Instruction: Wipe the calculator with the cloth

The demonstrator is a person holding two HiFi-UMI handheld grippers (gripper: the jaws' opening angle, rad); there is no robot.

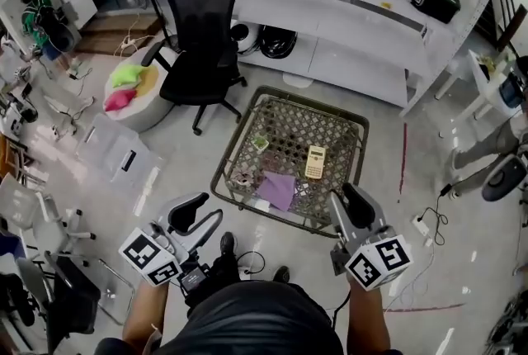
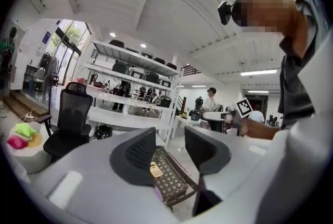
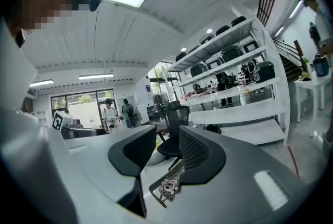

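Observation:
A cream calculator (image 1: pixel 315 162) lies on the woven top of a low metal-framed table (image 1: pixel 235 139), right of its middle. A purple cloth (image 1: pixel 278 189) lies just in front of it, towards the table's near edge. My left gripper (image 1: pixel 198 218) hovers over the floor off the table's near left corner, its jaws apart and empty. My right gripper (image 1: pixel 348 205) is at the near right corner, also open and empty. In the left gripper view the calculator (image 2: pixel 155 170) shows between the jaws of the left gripper (image 2: pixel 169 152), far off. The right gripper (image 3: pixel 166 147) frames the table corner (image 3: pixel 156 185).
A small green item (image 1: pixel 260 144) and a patterned scrap (image 1: pixel 243 176) also lie on the table. A black office chair (image 1: pixel 202 40) stands behind it on the left, with a long white shelf unit (image 1: pixel 346 23) beyond. A round white stool (image 1: pixel 136 110) holds bright cloths. Cables (image 1: pixel 429 221) trail at the right.

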